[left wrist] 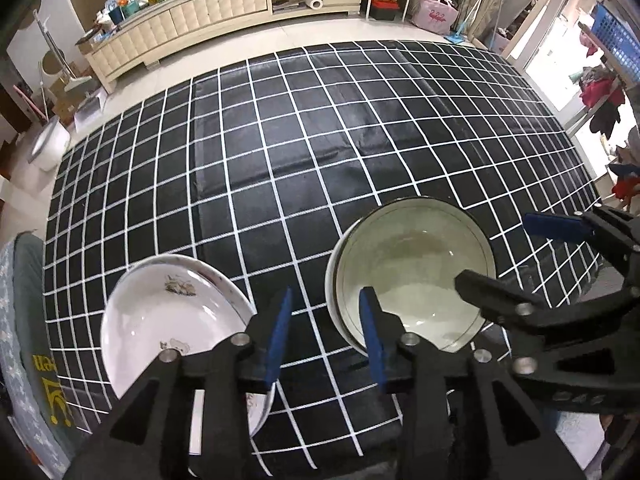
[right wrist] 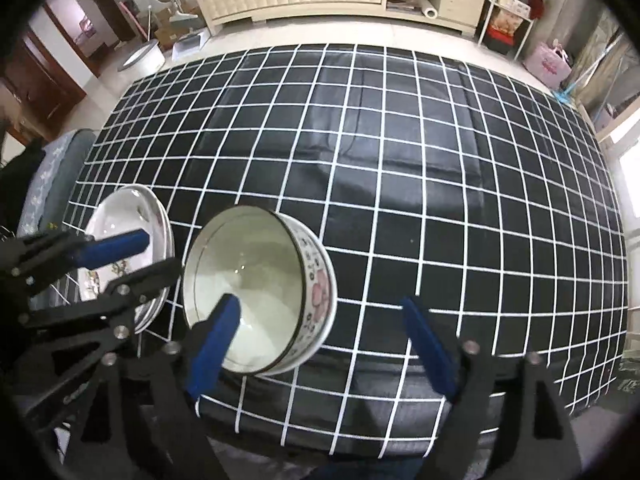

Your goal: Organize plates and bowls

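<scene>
A stack of white plates (left wrist: 160, 312) with small printed pictures sits at the near left of the black checked tablecloth (left wrist: 280, 140); it also shows in the right wrist view (right wrist: 132, 216). A white bowl (left wrist: 412, 272) with a pink flower pattern stands to its right, also in the right wrist view (right wrist: 260, 280). My left gripper (left wrist: 326, 336) is open and empty, hovering between plates and bowl. My right gripper (right wrist: 320, 340) is open and empty, with its left finger (right wrist: 216, 336) over the bowl's inside and its right finger outside the bowl.
A long cream cabinet (left wrist: 192, 20) with clutter on top stands beyond the table's far edge. A grey cushioned seat (left wrist: 24, 340) is at the table's left. Bags and shelves (left wrist: 436, 12) stand at the far right.
</scene>
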A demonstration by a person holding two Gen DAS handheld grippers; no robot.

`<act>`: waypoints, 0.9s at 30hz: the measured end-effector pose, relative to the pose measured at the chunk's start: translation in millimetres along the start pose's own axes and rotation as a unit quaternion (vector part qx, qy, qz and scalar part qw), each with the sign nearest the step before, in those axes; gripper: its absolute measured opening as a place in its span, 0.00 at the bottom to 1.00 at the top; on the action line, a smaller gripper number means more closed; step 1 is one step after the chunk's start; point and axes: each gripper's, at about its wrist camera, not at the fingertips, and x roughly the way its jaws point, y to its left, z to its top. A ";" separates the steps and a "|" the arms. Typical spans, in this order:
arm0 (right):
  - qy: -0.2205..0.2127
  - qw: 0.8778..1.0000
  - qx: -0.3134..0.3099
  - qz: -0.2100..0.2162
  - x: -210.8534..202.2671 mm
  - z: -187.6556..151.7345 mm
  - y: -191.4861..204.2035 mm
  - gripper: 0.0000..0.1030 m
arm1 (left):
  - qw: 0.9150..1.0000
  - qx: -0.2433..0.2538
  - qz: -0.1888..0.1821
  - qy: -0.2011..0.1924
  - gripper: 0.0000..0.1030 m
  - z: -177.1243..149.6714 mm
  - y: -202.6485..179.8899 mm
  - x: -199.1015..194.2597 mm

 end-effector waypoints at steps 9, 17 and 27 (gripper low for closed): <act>0.022 0.999 0.033 -0.013 16.2 -2.4 -15.6 0.94 | 1.000 -0.020 -0.022 0.007 0.50 -9.5 6.2 21.5; 0.053 0.997 0.048 0.017 41.7 -3.9 -18.0 0.94 | 0.998 -0.036 -0.033 0.048 0.50 -16.4 22.8 59.5; 0.068 0.995 0.071 0.019 60.6 -10.0 -35.9 0.84 | 0.996 -0.039 -0.060 0.058 0.50 -16.9 29.0 91.5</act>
